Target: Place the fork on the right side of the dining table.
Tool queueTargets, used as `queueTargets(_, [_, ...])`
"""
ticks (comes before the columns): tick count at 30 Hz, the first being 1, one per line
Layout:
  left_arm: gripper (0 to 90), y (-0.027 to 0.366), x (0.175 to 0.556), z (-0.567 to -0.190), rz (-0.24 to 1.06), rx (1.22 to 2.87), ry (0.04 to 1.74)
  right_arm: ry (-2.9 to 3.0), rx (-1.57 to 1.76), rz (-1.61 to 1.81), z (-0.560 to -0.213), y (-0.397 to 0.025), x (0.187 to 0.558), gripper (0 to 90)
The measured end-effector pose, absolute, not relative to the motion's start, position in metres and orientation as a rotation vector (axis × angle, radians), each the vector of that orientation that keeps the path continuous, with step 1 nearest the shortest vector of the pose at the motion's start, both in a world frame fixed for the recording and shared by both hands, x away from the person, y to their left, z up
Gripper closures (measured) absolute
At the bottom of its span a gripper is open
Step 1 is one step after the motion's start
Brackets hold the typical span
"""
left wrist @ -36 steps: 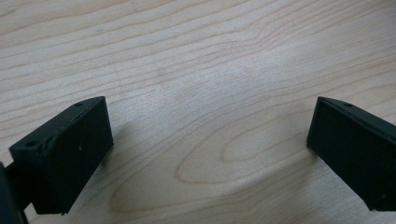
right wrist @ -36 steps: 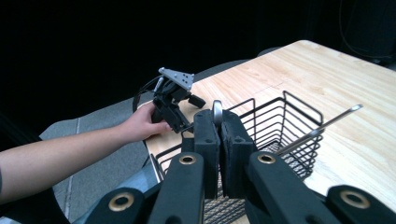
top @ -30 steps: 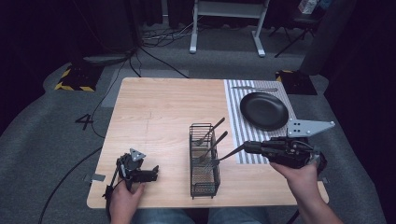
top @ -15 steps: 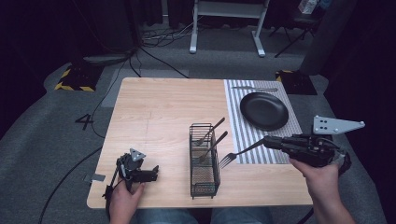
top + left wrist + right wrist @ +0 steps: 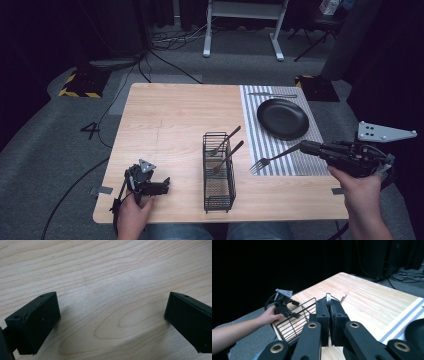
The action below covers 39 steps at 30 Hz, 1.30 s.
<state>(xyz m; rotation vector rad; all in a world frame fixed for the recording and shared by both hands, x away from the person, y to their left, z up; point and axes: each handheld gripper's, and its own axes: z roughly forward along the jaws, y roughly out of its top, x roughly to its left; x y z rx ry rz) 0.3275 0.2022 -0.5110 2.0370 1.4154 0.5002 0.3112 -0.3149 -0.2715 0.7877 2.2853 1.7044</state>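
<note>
At lower right of the high view, the right gripper (image 5: 303, 146) is pinching a fork (image 5: 270, 158) by its handle, tines pointing left toward the wire caddy (image 5: 218, 172) at bottom centre, while the left gripper (image 5: 162, 184) is resting spread open at lower left.
</note>
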Motion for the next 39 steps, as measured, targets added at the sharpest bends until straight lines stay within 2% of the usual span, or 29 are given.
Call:
queueTargets(21, [0.3,0.202,0.328,-0.511,0.500,2.037,1.416,2.168,0.993,1.599,-0.285,-0.350,0.351,87.0])
queueTargets(39, [0.2,0.203,0.328,-0.511,0.496,2.046,1.402,2.123,1.186,1.465,-0.315,-0.361,0.397,87.0])
